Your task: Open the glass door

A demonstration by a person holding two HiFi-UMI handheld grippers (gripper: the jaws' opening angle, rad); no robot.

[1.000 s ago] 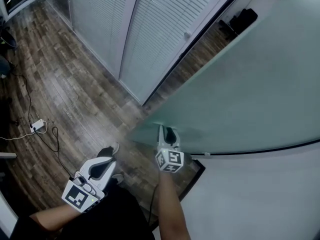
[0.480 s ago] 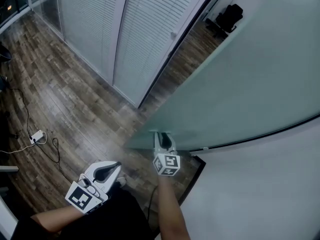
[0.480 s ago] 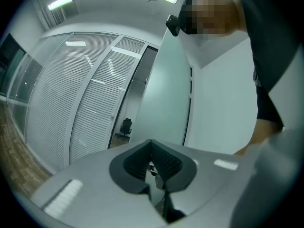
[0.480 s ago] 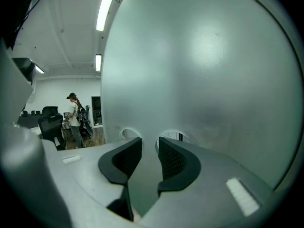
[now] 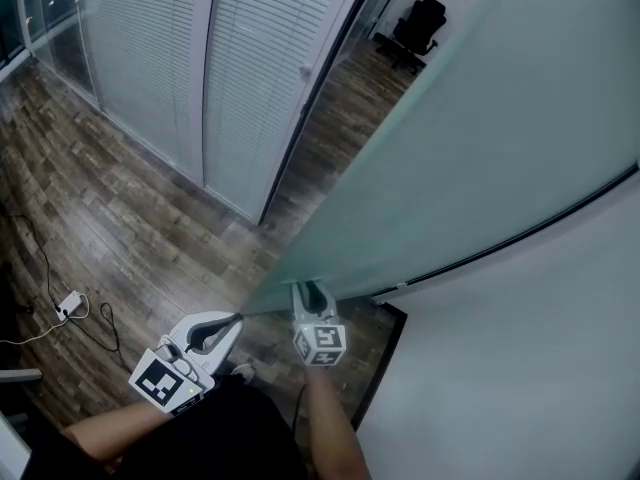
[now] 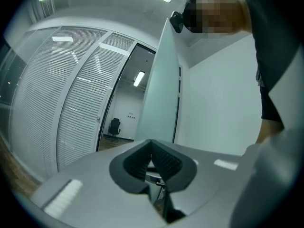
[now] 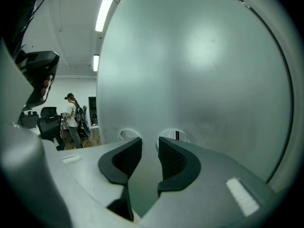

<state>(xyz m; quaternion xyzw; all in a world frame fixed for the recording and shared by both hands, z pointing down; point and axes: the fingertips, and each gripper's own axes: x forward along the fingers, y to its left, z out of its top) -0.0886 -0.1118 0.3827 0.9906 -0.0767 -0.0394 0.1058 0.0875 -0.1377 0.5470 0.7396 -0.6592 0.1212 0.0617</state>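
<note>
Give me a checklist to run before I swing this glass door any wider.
1. Right gripper gripping the glass door: ok. Its jaws straddle the door's edge and the glass fills the gap between them.
2. Left gripper free: ok. Its jaws are together with nothing between them, and it is off the door.
3. Door off its frame: ok. It stands partly open.
4. Floor near the door's edge: ok. The power strip and its cable lie well off to the left in the head view.
5. Person in the room beyond: cannot tell whether they stand in the door's path.
</note>
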